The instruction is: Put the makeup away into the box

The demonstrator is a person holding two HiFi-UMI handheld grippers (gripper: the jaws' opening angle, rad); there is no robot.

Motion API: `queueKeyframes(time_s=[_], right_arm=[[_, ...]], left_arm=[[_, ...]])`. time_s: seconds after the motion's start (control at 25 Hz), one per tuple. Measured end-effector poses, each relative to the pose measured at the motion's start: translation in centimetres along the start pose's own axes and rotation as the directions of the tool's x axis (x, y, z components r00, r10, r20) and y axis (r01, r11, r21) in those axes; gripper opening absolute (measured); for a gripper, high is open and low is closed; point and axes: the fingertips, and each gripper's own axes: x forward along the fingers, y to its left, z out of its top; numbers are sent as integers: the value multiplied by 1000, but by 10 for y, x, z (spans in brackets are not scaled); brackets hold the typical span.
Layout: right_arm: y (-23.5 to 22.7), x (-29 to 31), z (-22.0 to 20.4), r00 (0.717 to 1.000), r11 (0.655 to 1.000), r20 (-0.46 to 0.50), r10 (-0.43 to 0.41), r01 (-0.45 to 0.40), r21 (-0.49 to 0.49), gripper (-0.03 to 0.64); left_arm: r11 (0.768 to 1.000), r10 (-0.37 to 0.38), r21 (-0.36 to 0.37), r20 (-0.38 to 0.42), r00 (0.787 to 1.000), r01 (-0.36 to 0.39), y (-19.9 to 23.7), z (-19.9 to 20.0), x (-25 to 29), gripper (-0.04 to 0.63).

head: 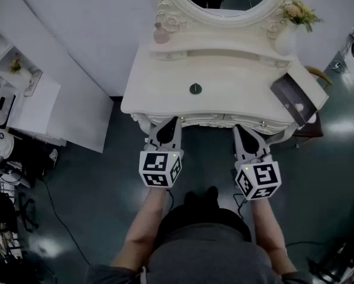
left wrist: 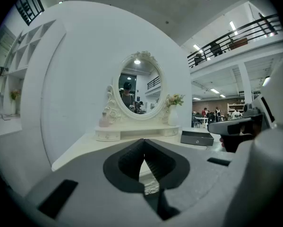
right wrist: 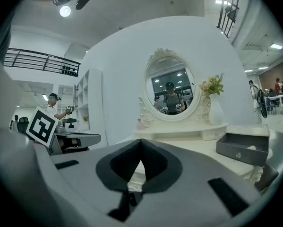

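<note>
Both claws are held at the front edge of the table (head: 159, 96), short of its top. The left claw (head: 169, 123) is fully closed on nothing, and the right claw (head: 242, 130) likewise, jaws together and empty. 1 small dark round makeup item (head: 195, 89) lies on the table ahead, between the 2 claws but nearer the left. It is round, so it has no long axis. The open grey box (head: 290, 96) sits angled at the table's right end, nearer the right claw.
</note>
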Motion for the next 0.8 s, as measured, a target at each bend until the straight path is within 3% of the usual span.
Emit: queueKeyframes(time_s=[0.24,0.68,0.8], right_arm=[[-17,-4,-1,998,996,5,66,-66,55,5],[-51,-15,12,999,999,41,25,-27,46,5],[-53,-15,12,999,998,40,25,-27,55,5]], left_arm=[[999,29,16,-6,1000,-29,-14,-4,12,5],[997,64,40,-1,998,-64,-25,7,27,8],[997,67,40,-8,998,-67,-24,8,32,44]])
